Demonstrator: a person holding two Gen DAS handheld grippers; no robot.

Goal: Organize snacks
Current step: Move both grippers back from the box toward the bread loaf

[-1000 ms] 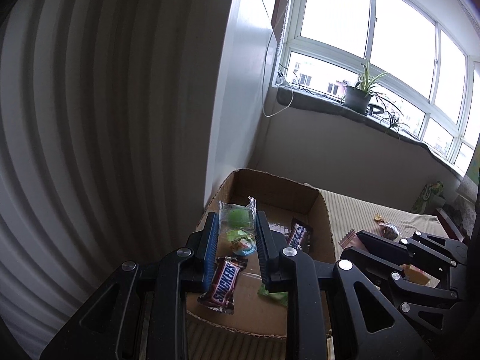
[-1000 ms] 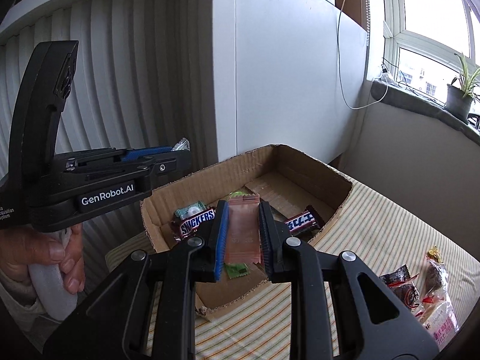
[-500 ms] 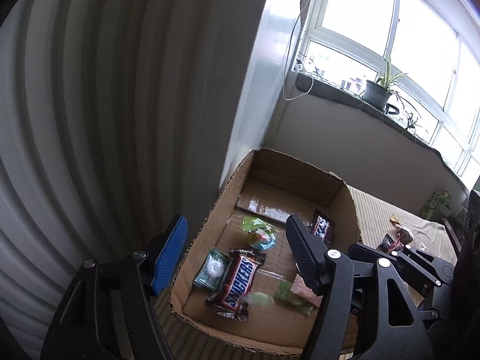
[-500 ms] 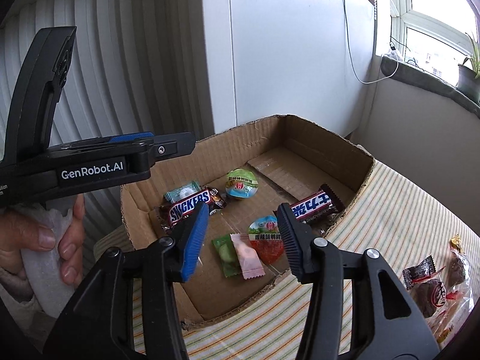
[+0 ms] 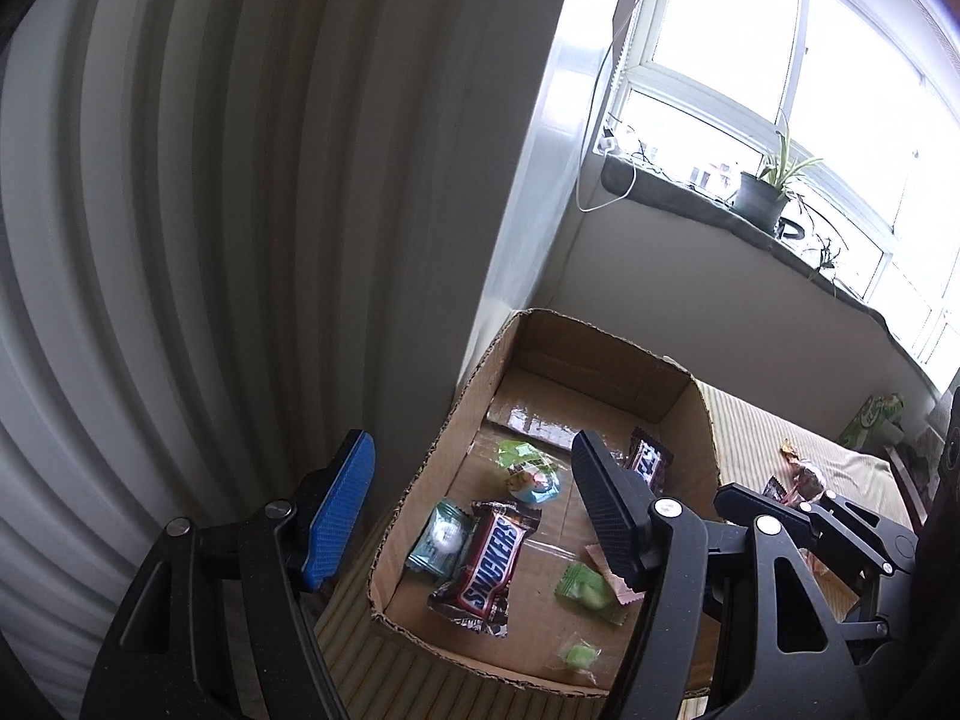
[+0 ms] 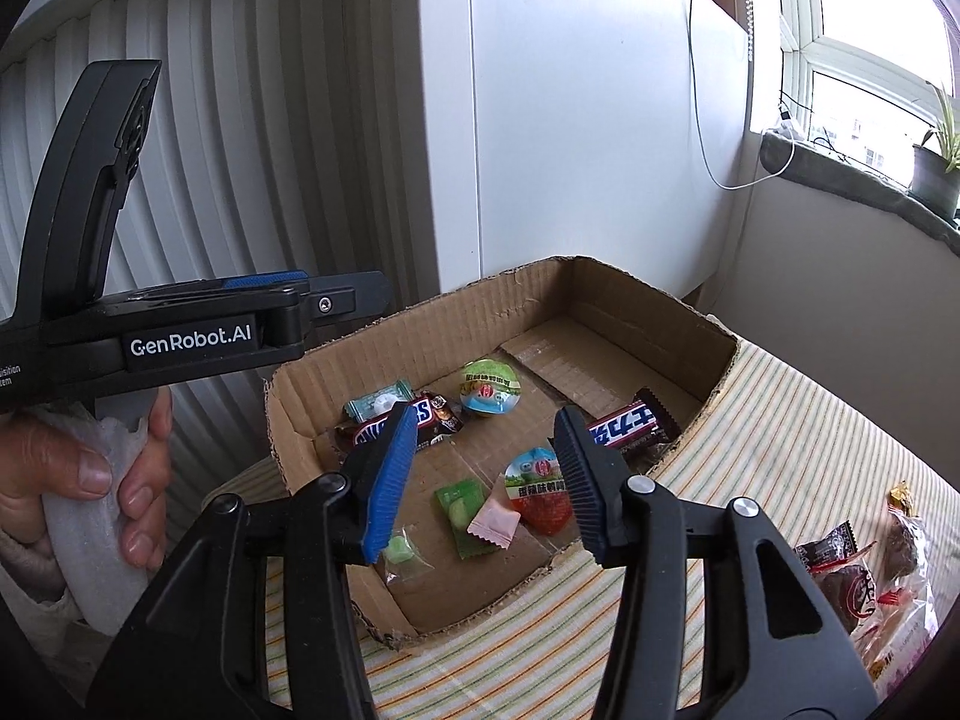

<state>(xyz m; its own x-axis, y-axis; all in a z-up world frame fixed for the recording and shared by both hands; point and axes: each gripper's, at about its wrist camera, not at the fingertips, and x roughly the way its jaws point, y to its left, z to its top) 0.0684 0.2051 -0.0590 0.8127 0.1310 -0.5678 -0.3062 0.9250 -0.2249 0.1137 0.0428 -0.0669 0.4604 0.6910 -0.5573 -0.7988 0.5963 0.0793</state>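
A: Where do the snacks sit?

B: Most lie in the cardboard box (image 6: 420,330), centre of the right wrist view. A Snickers bar (image 6: 399,423) and a teal candy (image 6: 378,399) lie by the box's left wall, a round green-lidded jelly cup (image 6: 489,387) behind them, a second chocolate bar (image 6: 624,426) at the right wall.

A: And near the front?

B: A strawberry jelly cup (image 6: 537,489), a pink sachet (image 6: 493,525), a green packet (image 6: 465,507) and a small clear-wrapped green candy (image 6: 399,552).

A: The tools?

B: The right tool (image 6: 486,480) hangs over the box, fingers apart, nothing between them. The left tool (image 5: 474,510) also stands apart and empty; a hand (image 6: 90,480) holds it at the left edge.

A: Anything outside the box?

B: Wrapped snacks (image 6: 858,576) lie on the striped desk (image 6: 780,450), lower right.
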